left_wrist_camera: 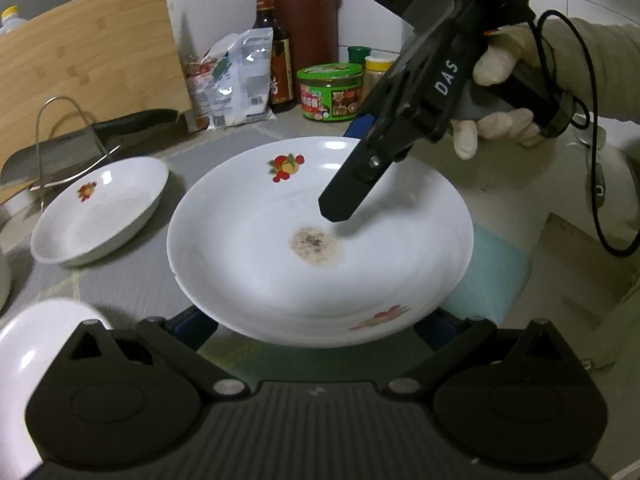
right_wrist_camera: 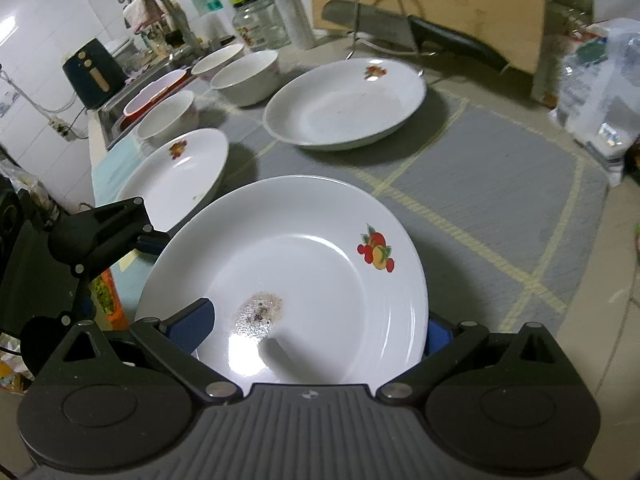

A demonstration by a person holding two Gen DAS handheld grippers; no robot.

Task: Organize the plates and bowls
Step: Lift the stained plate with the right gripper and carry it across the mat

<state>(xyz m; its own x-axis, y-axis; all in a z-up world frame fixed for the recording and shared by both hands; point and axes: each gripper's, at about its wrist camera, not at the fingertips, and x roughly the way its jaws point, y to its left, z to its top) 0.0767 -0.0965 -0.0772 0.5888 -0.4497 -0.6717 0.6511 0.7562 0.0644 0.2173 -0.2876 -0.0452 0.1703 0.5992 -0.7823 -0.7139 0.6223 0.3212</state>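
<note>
Between both grippers' fingers [right_wrist_camera: 196,326]: soiled plate [right_wrist_camera: 312,264].

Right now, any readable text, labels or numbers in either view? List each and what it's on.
"DAS": white letters on the black body of the right tongs.
Green-lidded jar: printed label, too blurred to read.
Dark sauce bottle: label characters blurred, unreadable.
Clear packets: print too small.
Plate: fruit motif only, no text.
</note>
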